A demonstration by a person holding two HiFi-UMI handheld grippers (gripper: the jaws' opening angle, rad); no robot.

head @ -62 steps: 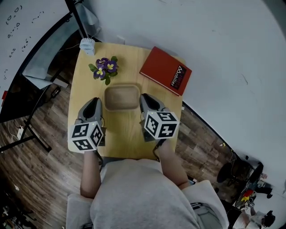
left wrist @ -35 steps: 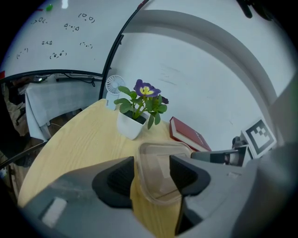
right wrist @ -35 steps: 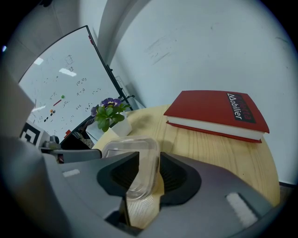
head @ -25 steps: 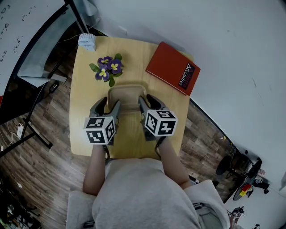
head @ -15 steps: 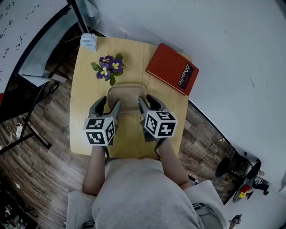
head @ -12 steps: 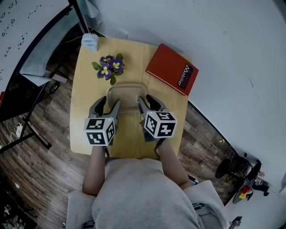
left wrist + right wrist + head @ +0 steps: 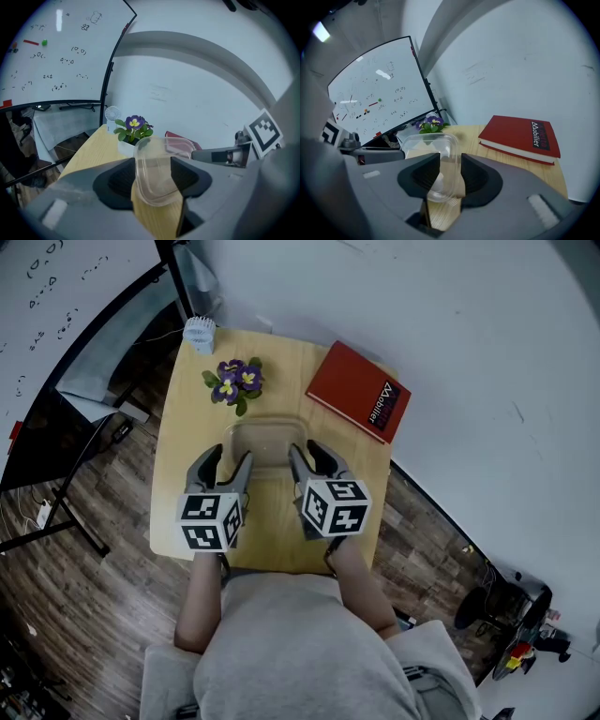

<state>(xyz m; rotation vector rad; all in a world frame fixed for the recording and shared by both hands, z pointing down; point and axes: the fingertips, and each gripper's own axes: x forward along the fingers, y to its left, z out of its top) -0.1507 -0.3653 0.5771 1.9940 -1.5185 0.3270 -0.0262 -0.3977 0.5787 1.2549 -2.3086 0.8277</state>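
Both grippers hold a clear plastic container [image 7: 266, 441] between them, above the wooden table [image 7: 180, 442]. My left gripper [image 7: 226, 463] is shut on its left rim, and my right gripper [image 7: 304, 457] is shut on its right rim. In the left gripper view the container [image 7: 157, 176] passes between the jaws of the left gripper [image 7: 152, 180], with its far end in front of the flower pot. In the right gripper view the container's thin wall [image 7: 436, 157] is pinched by the right gripper [image 7: 450, 174]. It looks empty.
A white pot of purple flowers [image 7: 234, 382] stands at the table's far left, with a small white fan [image 7: 199, 334] behind it at the corner. A red book [image 7: 359, 390] lies at the far right. A whiteboard [image 7: 56, 287] stands to the left, over wood flooring.
My left gripper moved in from the container's left side and shut on its rim. Both grippers have since raised the container; the table and flowers sit lower in the gripper views.
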